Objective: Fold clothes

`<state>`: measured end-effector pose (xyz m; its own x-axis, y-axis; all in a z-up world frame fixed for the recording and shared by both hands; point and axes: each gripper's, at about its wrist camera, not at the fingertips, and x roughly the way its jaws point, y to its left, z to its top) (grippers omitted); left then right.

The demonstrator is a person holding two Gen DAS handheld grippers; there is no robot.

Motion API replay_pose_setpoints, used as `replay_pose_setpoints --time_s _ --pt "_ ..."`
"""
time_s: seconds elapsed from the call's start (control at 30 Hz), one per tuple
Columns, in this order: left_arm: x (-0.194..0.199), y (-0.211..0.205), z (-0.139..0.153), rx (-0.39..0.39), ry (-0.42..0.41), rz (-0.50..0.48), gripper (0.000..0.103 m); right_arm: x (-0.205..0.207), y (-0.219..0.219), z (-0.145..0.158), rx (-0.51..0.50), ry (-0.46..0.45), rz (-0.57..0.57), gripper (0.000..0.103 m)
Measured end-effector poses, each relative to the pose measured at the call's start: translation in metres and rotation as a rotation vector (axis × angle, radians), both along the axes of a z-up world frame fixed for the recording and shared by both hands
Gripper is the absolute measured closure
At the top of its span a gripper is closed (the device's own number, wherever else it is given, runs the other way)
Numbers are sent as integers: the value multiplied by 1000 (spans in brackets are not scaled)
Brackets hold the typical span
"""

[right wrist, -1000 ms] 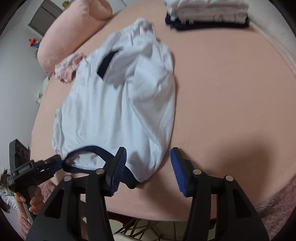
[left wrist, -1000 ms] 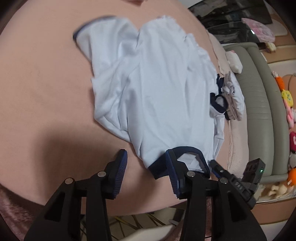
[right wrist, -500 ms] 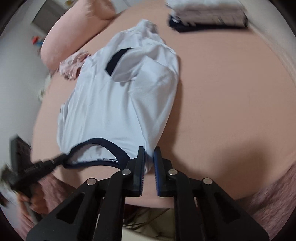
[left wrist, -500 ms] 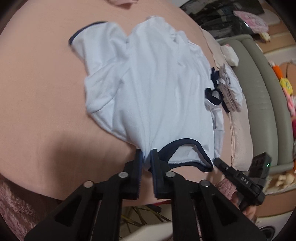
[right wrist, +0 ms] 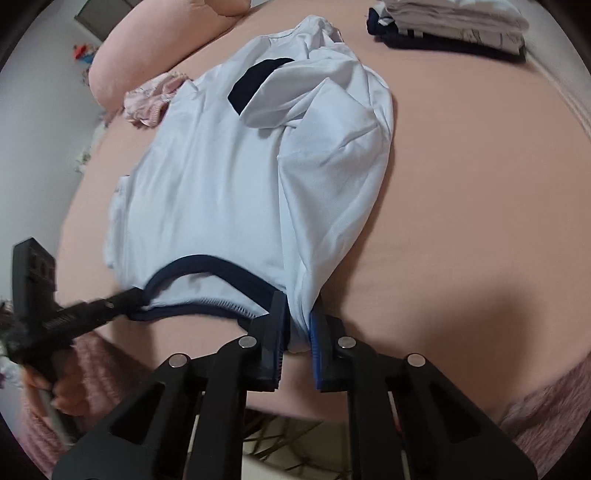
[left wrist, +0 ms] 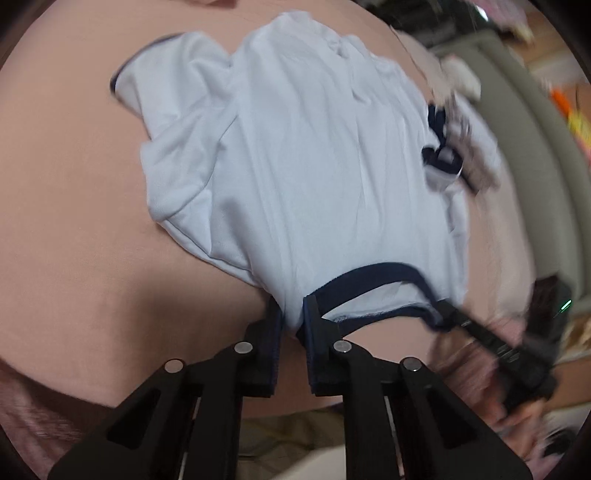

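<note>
A white T-shirt [left wrist: 314, 166] with a navy collar [left wrist: 373, 273] and navy sleeve trim lies crumpled on the pink bed [left wrist: 74, 229]; it also shows in the right wrist view [right wrist: 229, 177]. My left gripper [left wrist: 293, 317] is shut on the shirt's shoulder beside the collar. My right gripper [right wrist: 297, 325] is shut on the other shoulder. Each gripper shows in the other's view, the right one [left wrist: 491, 343] and the left one [right wrist: 74, 314], at the collar's ends. The shirt's near edge is lifted and pulled taut.
A stack of folded clothes [right wrist: 454, 26] sits at the far right of the bed. A pink pillow [right wrist: 159, 44] and a small pink garment [right wrist: 151, 99] lie at the far left. A grey sofa [left wrist: 535, 155] stands beyond the bed's edge.
Both grippers were open at the collar, then shut on the shirt's shoulders. They have since pulled the shirt's near edge up and toward me.
</note>
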<state>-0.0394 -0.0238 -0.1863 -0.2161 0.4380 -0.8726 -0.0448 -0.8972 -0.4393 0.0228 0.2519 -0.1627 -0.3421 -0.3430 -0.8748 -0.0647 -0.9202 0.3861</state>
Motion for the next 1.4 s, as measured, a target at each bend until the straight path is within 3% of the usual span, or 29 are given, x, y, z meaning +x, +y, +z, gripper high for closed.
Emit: replay_pose_setpoints --time_s 0.07,0.33,0.47,0.57,0.6,0.67,0.73,0.8,0.9,1.07,1.17,1.33,1.4 --pt "4 1 6 -34 11 -16 92 8 3 2 -26 -11 -8 93" --pt "17 -1 12 -16 13 -32 93 13 1 10 -46 -21 -36 94" --pt "18 -1 -4 -7 -31 -21 92 5 -2 -12 -52 -90 -28 87" --pt "20 -5 6 -6 -19 -28 91 5 1 3 -23 -42 -58 81" --pt "21 -6 9 -14 -17 -30 89 7 1 11 26 -2 -67 81" --pt "21 -11 17 -20 -18 -23 66 11 3 27 112 74 -85 80" --pt "20 -9 30 -2 8 -28 59 10 0 41 176 140 -86 80" --pt "16 -2 46 6 60 -33 59 8 -6 50 231 171 -32 80" --pt "2 20 53 -19 136 -85 59 -4 -27 48 221 176 88 80" --pt "-8 41 11 -173 33 -160 64 -24 -49 6 253 40 149 81" --pt "3 32 13 -152 40 -157 64 -14 -30 4 226 19 109 85" --pt "8 24 20 -123 24 -142 64 -2 -7 8 208 -9 45 83" --pt "9 24 28 -86 54 -135 64 -3 -9 18 195 33 37 82"
